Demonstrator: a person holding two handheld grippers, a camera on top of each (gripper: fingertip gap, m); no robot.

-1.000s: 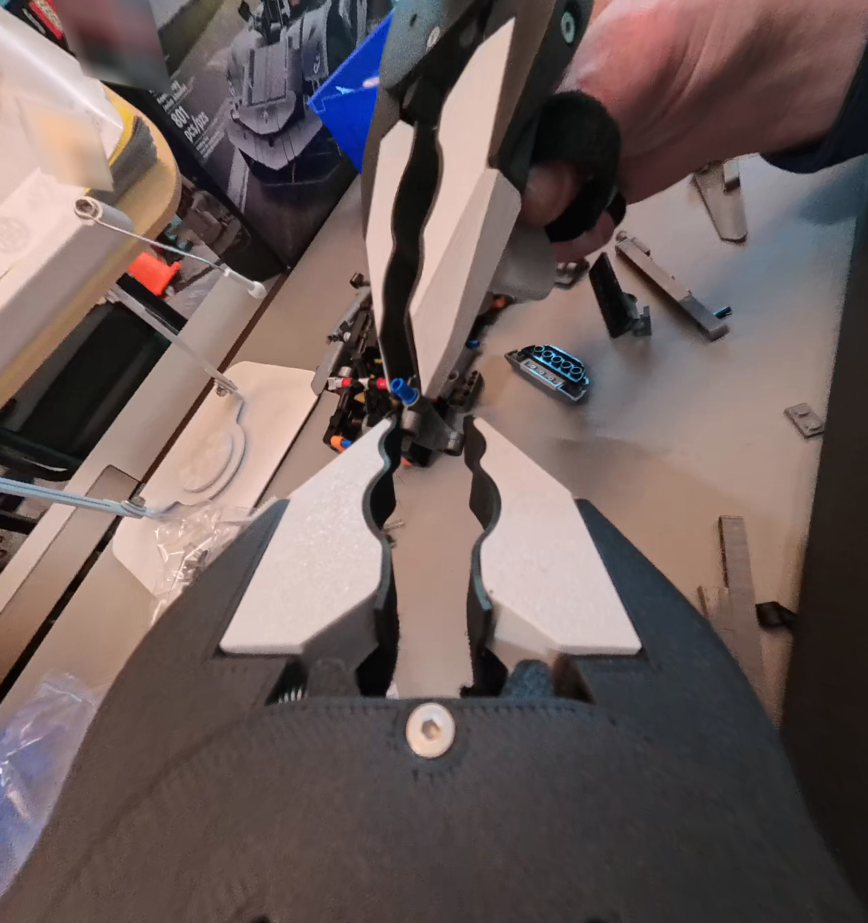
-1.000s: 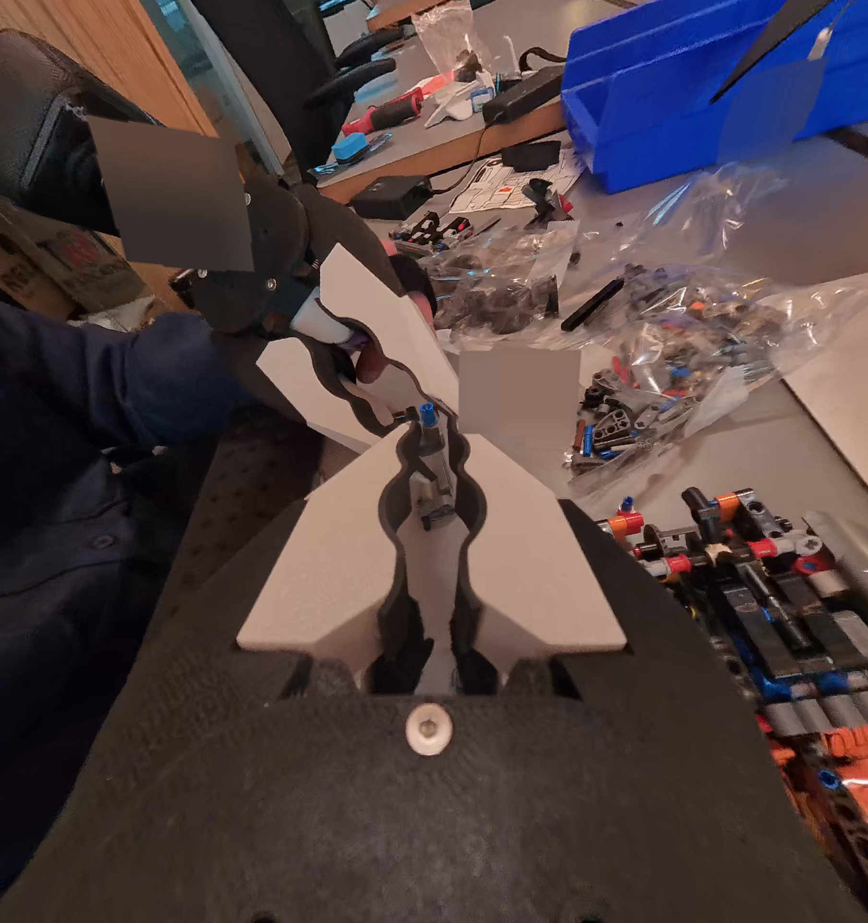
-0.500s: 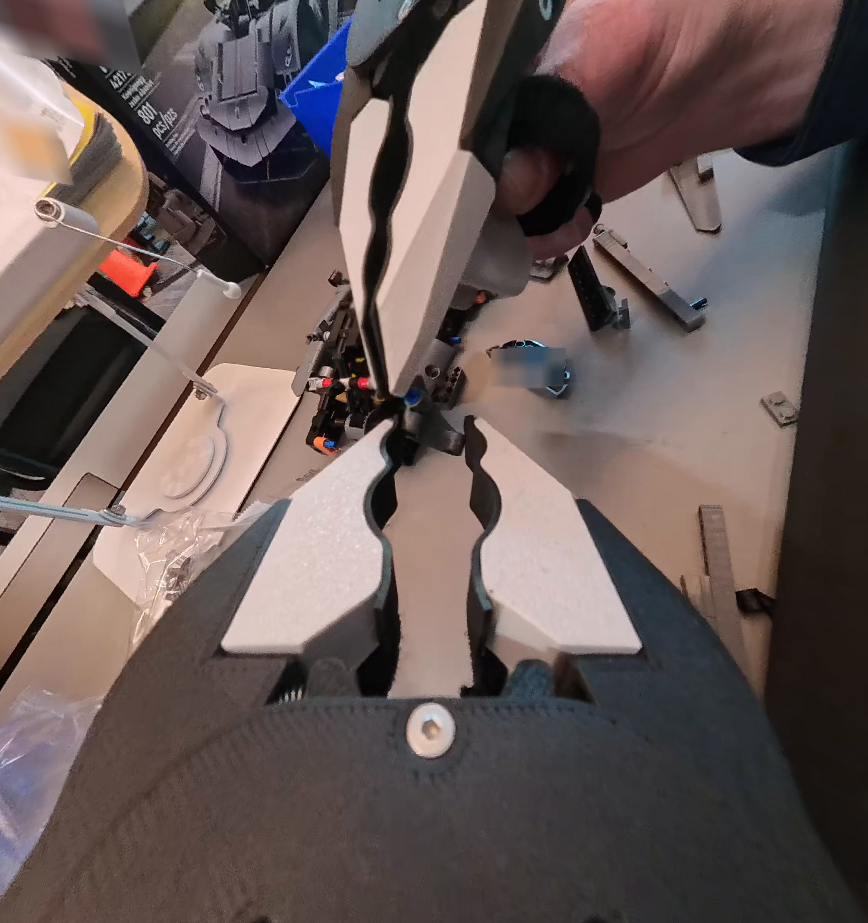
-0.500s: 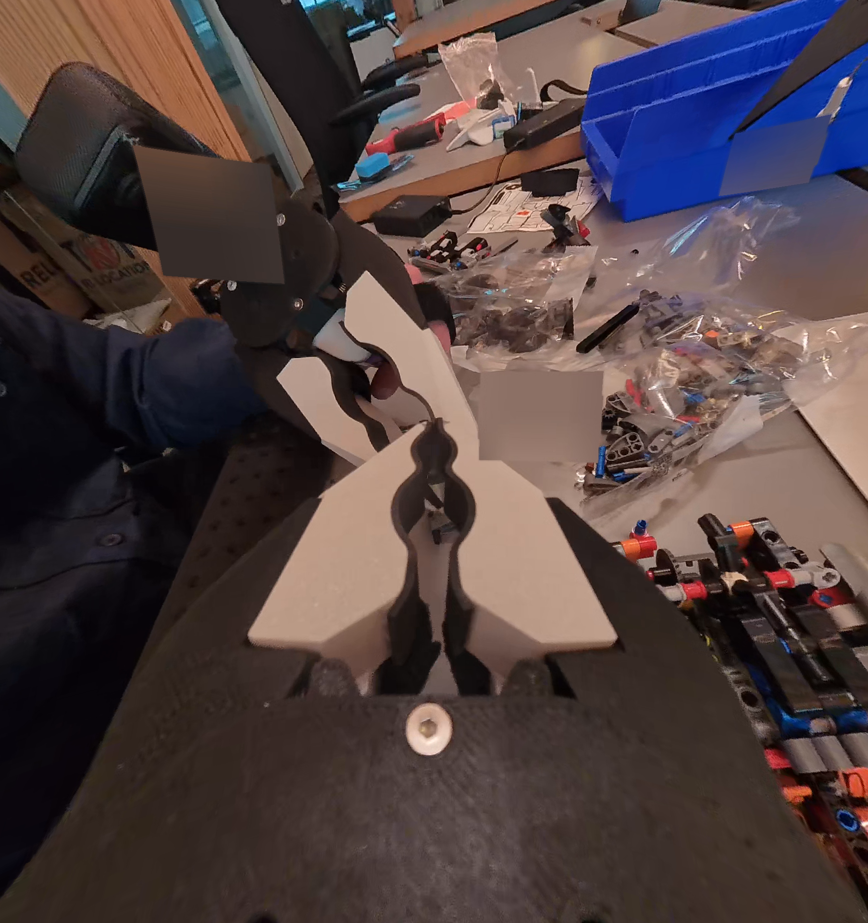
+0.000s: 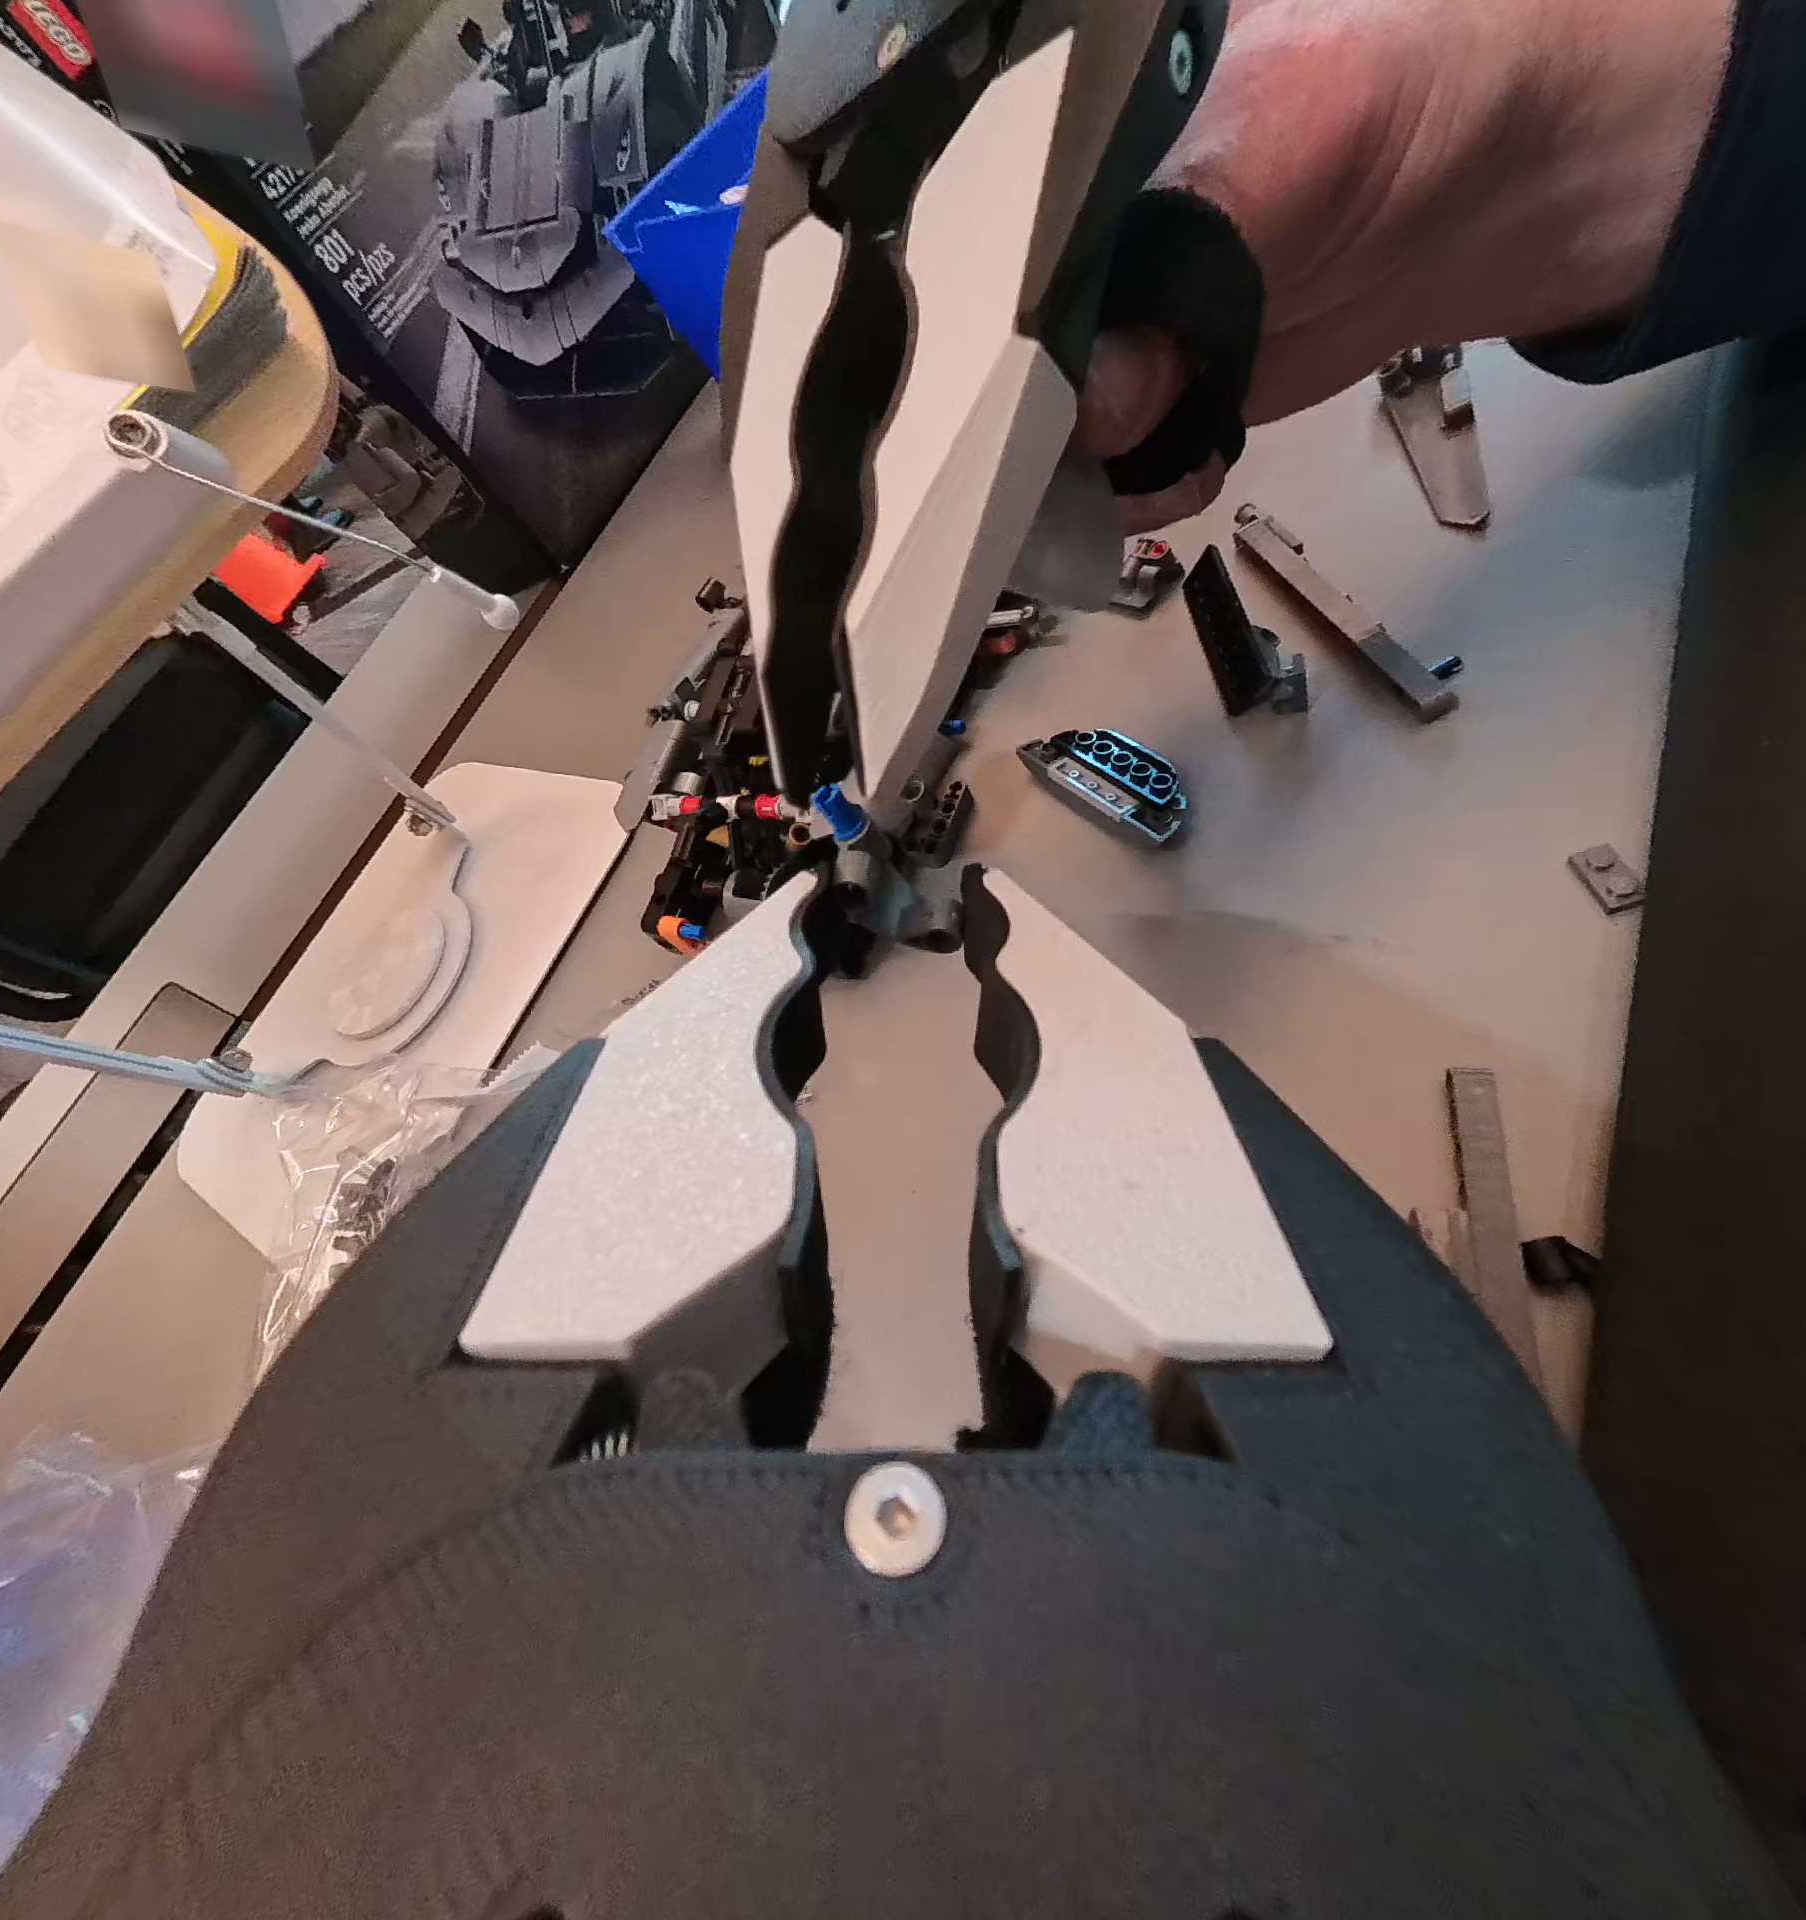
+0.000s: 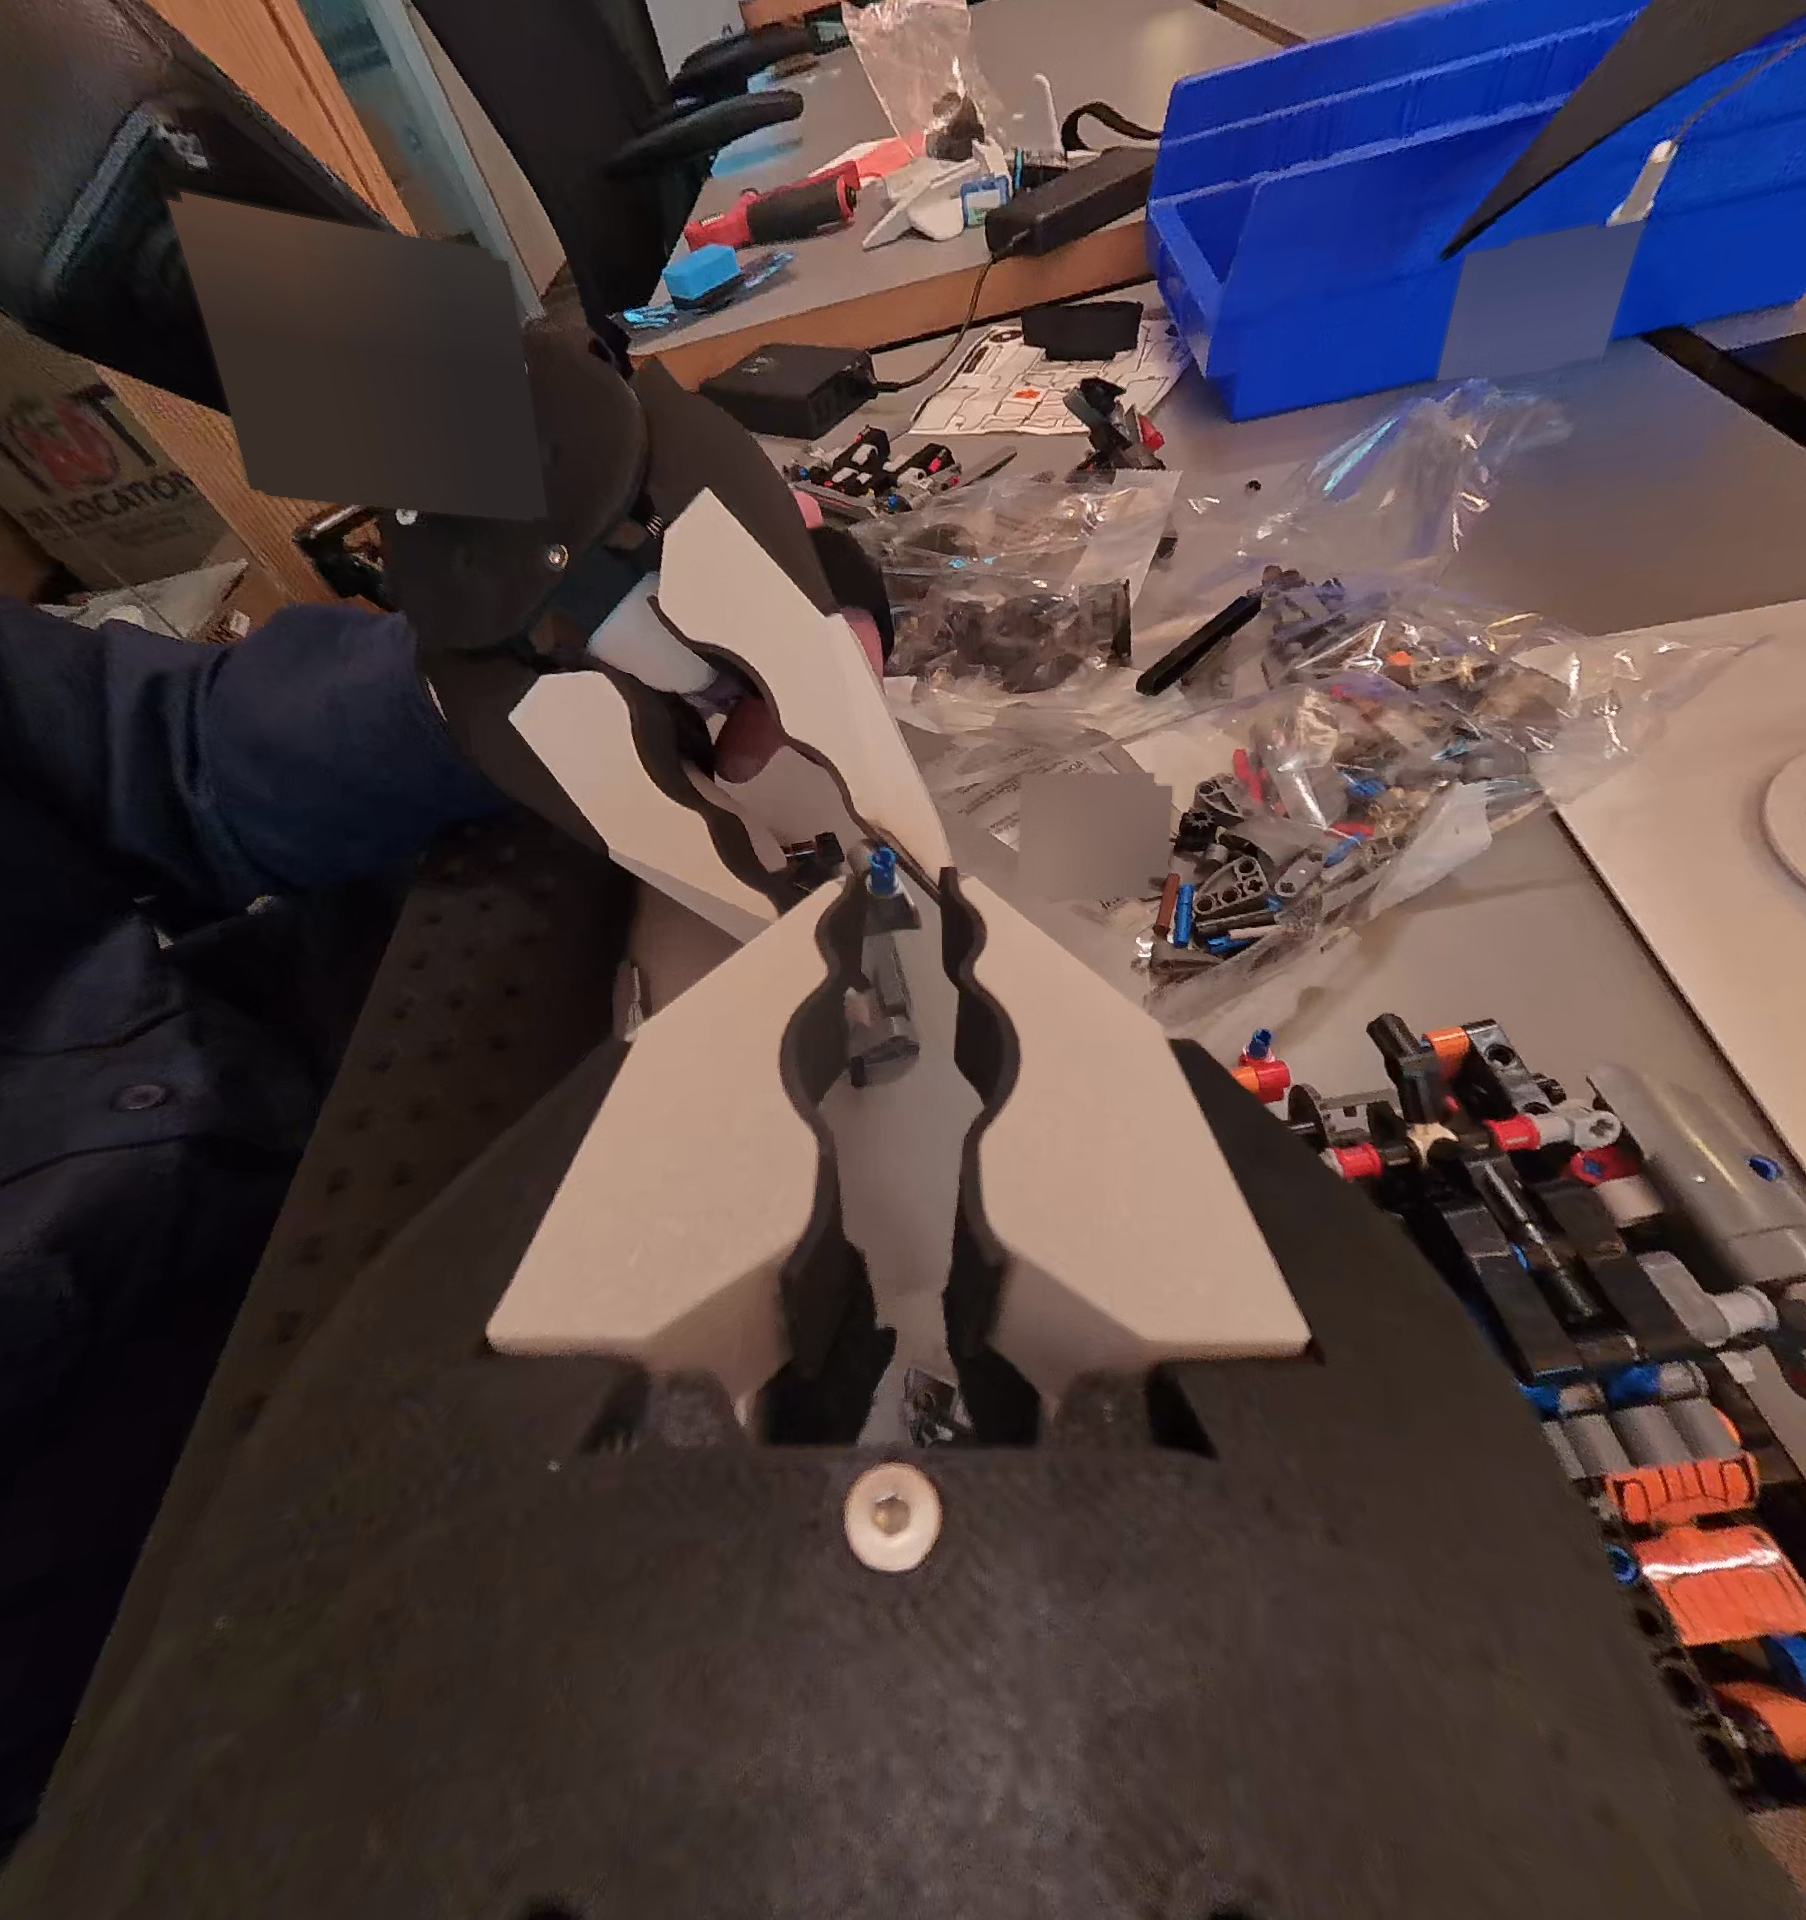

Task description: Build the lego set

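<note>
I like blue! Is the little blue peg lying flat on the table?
No, the blue peg sticks up from a small grey piece held above the table.

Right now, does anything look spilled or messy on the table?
Yes. Small pieces spill loose from an open clear bag onto the table, beside the half-built model. Nothing looks broken. The left gripper holds a small grey piece with a blue pin.

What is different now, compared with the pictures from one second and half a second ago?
Half a second ago the right tool was shut and pressed onto the blue pin. Now it has opened and the pin shows again. The left tool still clamps the grey piece that carries the pin. The half-built model lies as before.
</note>
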